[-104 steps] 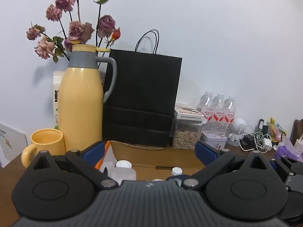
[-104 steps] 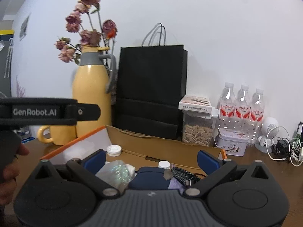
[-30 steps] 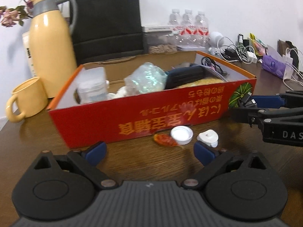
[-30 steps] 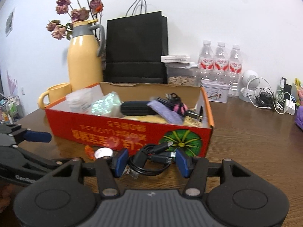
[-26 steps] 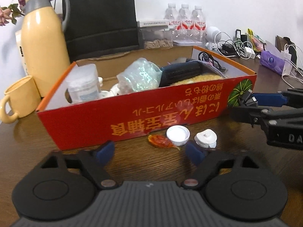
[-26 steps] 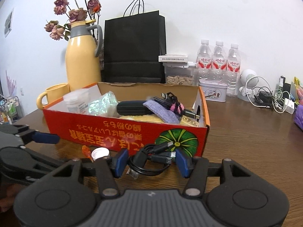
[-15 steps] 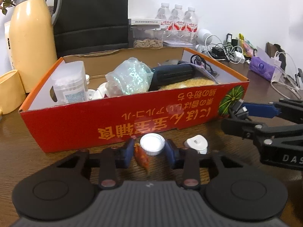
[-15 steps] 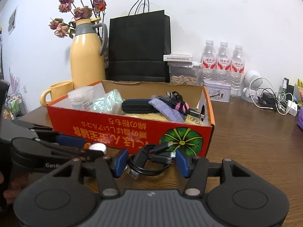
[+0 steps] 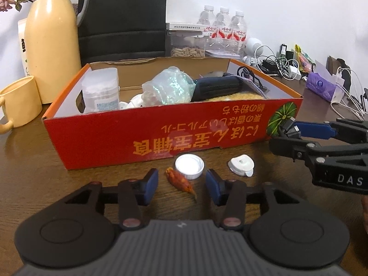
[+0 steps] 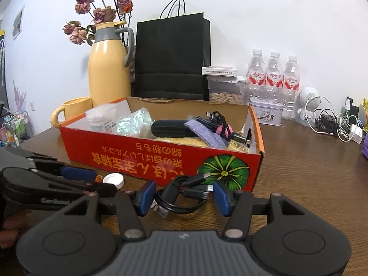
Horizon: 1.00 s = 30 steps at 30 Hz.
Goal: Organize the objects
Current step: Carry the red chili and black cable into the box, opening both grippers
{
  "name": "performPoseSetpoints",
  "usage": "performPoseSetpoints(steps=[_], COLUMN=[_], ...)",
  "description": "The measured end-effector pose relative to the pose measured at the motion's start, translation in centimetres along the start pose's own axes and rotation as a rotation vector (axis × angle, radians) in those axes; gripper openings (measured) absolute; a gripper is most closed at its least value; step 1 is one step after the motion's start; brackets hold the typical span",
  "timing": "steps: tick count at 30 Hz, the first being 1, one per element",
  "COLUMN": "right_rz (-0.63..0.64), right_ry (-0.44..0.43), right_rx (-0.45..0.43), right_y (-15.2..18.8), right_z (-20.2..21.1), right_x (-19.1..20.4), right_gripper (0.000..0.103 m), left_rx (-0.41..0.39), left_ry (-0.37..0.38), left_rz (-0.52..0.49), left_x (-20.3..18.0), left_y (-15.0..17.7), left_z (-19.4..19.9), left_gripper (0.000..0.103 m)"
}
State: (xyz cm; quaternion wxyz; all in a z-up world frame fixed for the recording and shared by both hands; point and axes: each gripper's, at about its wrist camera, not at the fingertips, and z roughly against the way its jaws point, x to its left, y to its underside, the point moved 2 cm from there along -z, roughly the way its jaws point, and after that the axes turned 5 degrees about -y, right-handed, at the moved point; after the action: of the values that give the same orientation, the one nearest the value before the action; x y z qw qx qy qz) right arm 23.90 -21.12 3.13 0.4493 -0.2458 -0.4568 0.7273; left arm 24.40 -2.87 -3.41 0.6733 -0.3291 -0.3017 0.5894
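mostly done: red box [image 9: 161,135] mid-frame already crowded. still loose on counter [image 9: 34,161] at lower centre: white cap [image 9: 189,166], orange wrapper [image 9: 180,181] between opening left tongs [image 9: 181,185]; coiled black cable [image 10: 181,195] between right tongs [image 10: 182,194], grip unclear.

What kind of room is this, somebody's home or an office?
Probably a lived-in home or small office desk: a wooden table against a plain wall, with a yellow thermos jug, dried roses, bottled water and a tangle of chargers.
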Motion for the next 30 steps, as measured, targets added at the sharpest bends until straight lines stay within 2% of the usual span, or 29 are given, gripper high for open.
performPoseSetpoints(steps=[1, 2, 3, 5, 11, 16, 21, 25, 30], right_rz=[0.001, 0.002, 0.003, 0.007, 0.011, 0.025, 0.069, 0.122, 0.164], right_ry=[-0.001, -0.002, -0.003, -0.003, -0.004, -0.008, -0.01, -0.006, -0.004], right_rx=[0.0, -0.001, -0.001, -0.001, -0.001, -0.019, -0.091, -0.127, -0.157], right_y=[0.0, 0.0, 0.0, 0.0, 0.0, -0.1, -1.4, -3.9, -7.5], right_z=[0.0, 0.0, 0.1, 0.1, 0.1, 0.5, 1.6, 1.6, 0.0], right_x=[0.0, 0.1, 0.1, 0.1, 0.2, 0.5, 1.3, 1.9, 2.6], right_gripper=[0.054, 0.054, 0.054, 0.054, 0.054, 0.054, 0.054, 0.054, 0.054], left_rx=[-0.001, -0.003, -0.003, -0.001, -0.014, -0.091, -0.224, -0.312, -0.356], left_ry=[-0.005, -0.013, -0.016, 0.001, -0.019, -0.054, -0.05, -0.061, -0.073], left_rz=[-0.003, -0.006, -0.006, 0.01, 0.038, 0.057, 0.089, 0.094, 0.124], left_x=[0.0, -0.1, -0.1, 0.2, 0.5, 0.6, 0.6, 0.6, 0.6], left_y=[0.1, 0.1, 0.1, 0.3, 0.9, 0.4, -2.9, -6.4, -9.6], left_z=[0.1, 0.1, 0.1, 0.3, 1.3, 3.6, 6.5, 7.4, 6.4], left_gripper=[0.037, 0.023, 0.018, 0.016, 0.015, 0.015, 0.015, 0.015, 0.015])
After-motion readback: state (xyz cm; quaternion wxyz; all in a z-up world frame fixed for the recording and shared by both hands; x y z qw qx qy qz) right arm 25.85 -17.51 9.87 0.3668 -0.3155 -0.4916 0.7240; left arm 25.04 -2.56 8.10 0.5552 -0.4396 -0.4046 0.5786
